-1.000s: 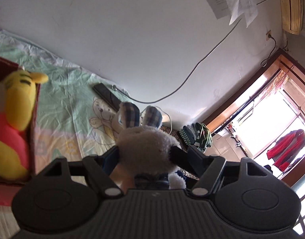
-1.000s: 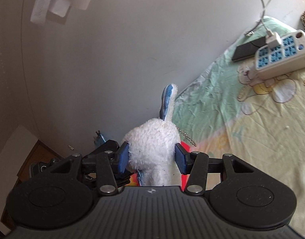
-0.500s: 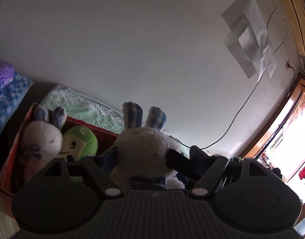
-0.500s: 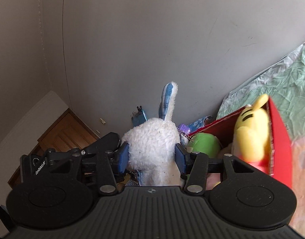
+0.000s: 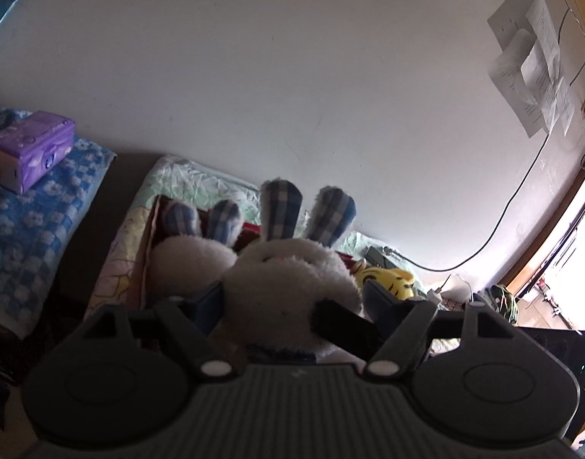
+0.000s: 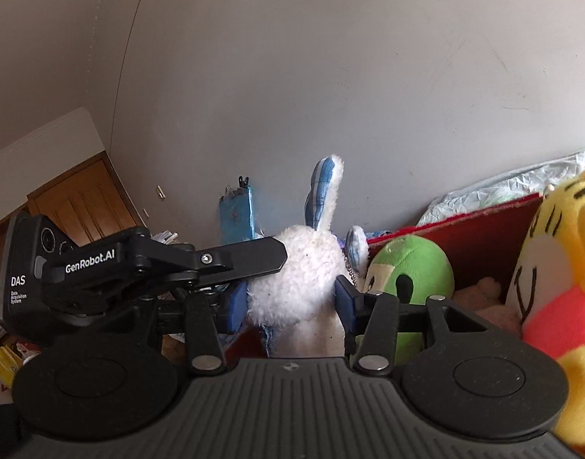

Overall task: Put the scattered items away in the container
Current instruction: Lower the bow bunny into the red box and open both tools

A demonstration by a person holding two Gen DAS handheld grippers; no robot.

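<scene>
"GenRobot.AI" on left gripper [image 6: 250,256] arm; "DAS Data Acquisition System" on its body. Wall papers [image 5: 529,57] unreadable.

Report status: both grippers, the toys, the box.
Left gripper shut on bunny. Right gripper shut on second bunny. Red box already holds green toy, yellow bear. Box crowded.

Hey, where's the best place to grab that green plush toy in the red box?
Probably its round head, from above: the green plush sits low in the red box, with the yellow bear and the held white bunny crowding its sides.
</scene>
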